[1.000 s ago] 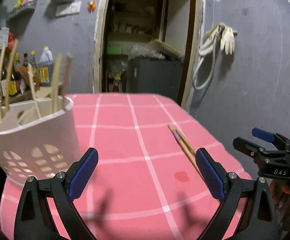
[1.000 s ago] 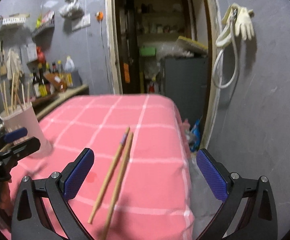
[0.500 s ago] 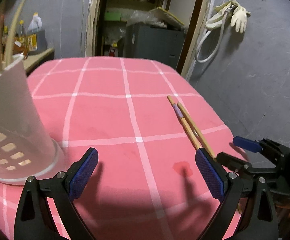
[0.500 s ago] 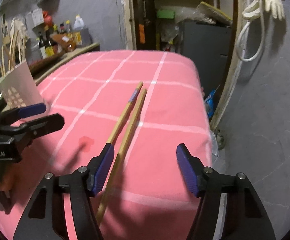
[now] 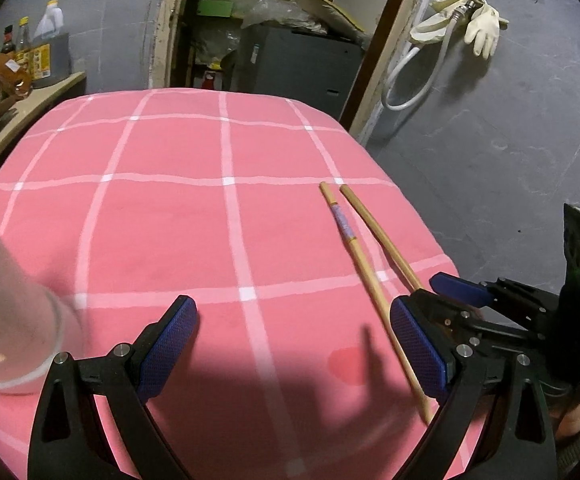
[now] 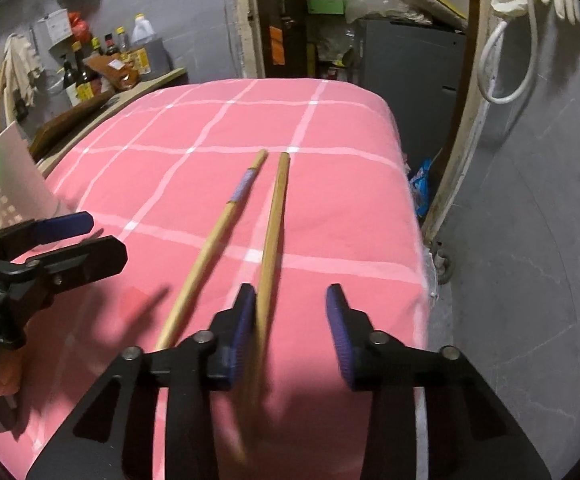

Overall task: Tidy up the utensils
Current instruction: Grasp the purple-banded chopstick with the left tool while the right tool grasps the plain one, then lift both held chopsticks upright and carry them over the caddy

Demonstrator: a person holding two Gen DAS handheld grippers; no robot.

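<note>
chopsticks (image 6: 273, 216): matt wood | tablecloth (image 5: 169, 220): soft cloth | holder (image 5: 5, 320): glossy plastic

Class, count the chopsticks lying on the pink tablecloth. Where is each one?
2. The banded chopstick lies left of the right hand-held gripper; the plain chopstick runs between its fingers. More may stand in the white holder, mostly unseen.

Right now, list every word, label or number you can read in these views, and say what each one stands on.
"otAI": white letters whose start is cut off by the frame edge, on the body of the left tongs.
Yellow bottle labels: print too small to read.
Green tag: blurred, unreadable.
Nothing else is legible in either view.
</note>
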